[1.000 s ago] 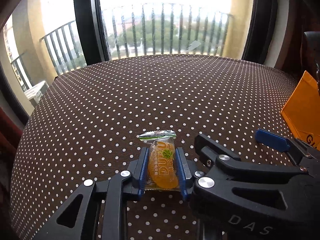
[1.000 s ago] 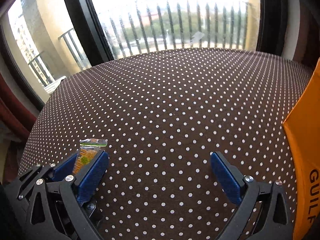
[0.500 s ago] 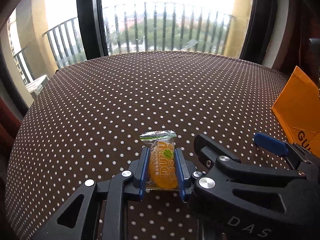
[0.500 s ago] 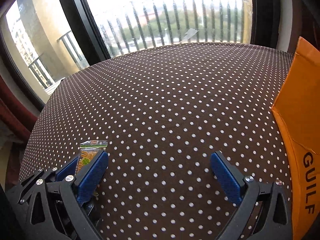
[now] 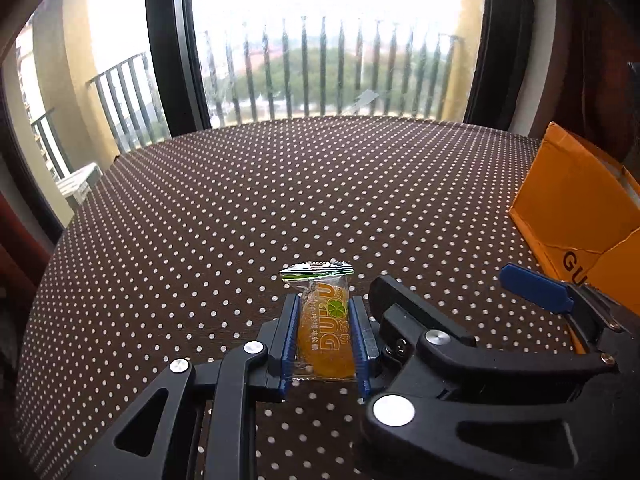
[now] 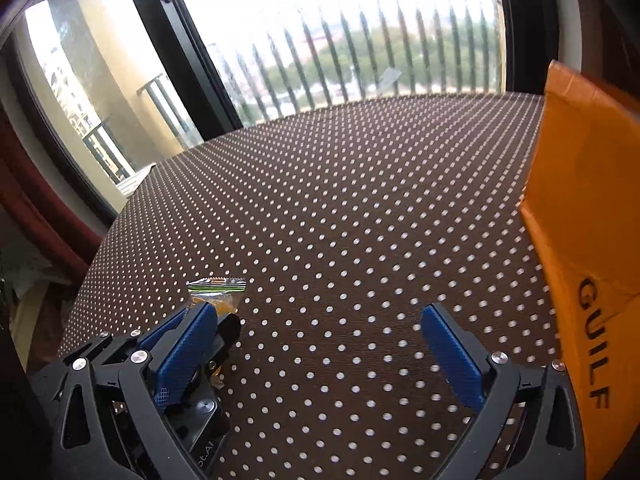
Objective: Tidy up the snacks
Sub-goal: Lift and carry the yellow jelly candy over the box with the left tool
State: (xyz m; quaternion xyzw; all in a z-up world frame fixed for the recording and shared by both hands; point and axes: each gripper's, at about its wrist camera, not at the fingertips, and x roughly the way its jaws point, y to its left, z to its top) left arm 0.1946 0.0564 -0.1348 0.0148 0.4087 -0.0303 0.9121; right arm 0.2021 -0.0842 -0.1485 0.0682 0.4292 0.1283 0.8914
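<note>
My left gripper (image 5: 323, 344) is shut on an orange jelly snack packet (image 5: 325, 332) with a green-and-silver sealed top, held upright above the brown polka-dot tablecloth (image 5: 280, 208). The packet's top also shows in the right wrist view (image 6: 218, 285), behind the right gripper's left finger. My right gripper (image 6: 316, 356) is open and empty, just right of the left one; it also shows in the left wrist view (image 5: 532, 292). An orange cardboard box (image 6: 588, 216) printed GUILF stands at the right, close to the right gripper's right finger. The box also shows in the left wrist view (image 5: 576, 208).
The table ends at a large window (image 5: 320, 52) with a dark frame and a balcony railing behind it. A red curtain (image 6: 36, 200) hangs at the left past the table edge.
Both grippers have moved to the right toward the orange box, which now fills more of both views. The left gripper still grips the jelly packet. The right stays open.
</note>
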